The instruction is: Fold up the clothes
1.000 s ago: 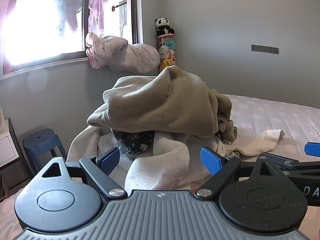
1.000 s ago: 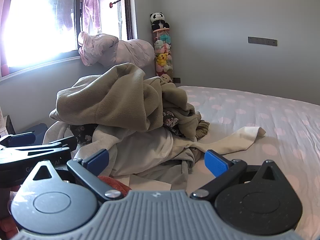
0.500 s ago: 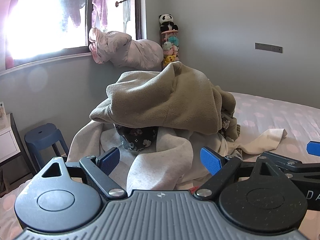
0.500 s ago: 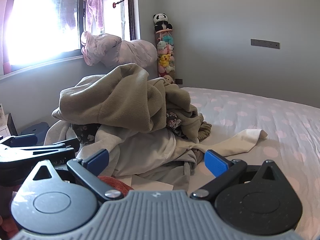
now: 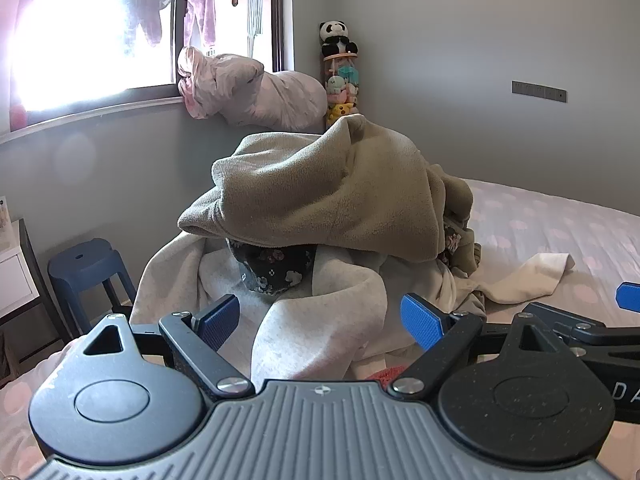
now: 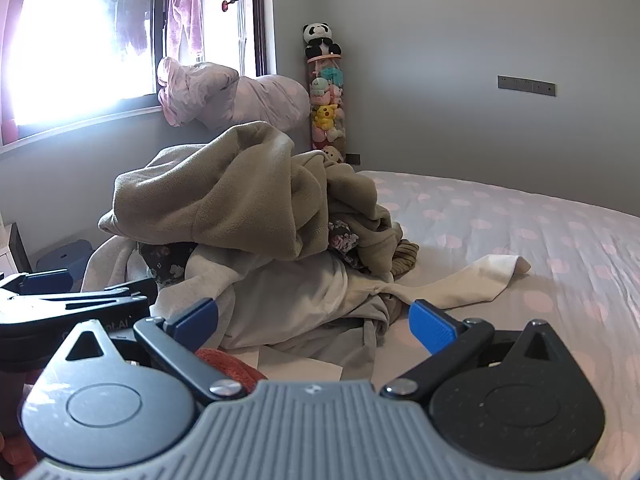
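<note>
A heap of clothes lies on the bed: an olive fleece garment on top, a dark floral piece under it, a pale grey sweatshirt at the bottom and a cream sleeve trailing right. A red knit item lies just in front. My left gripper is open, close before the grey sweatshirt, holding nothing. My right gripper is open too, just short of the heap's front edge. Each gripper shows at the edge of the other's view.
The bed has a pale sheet with pink dots, stretching right. A blue stool stands by the wall at left. A pink bundle lies on the windowsill, beside a tall tube of plush toys in the corner.
Both views have tilted down slightly, so the heap sits a little higher in frame. Both grippers stay open and empty; the clothes have not moved.
</note>
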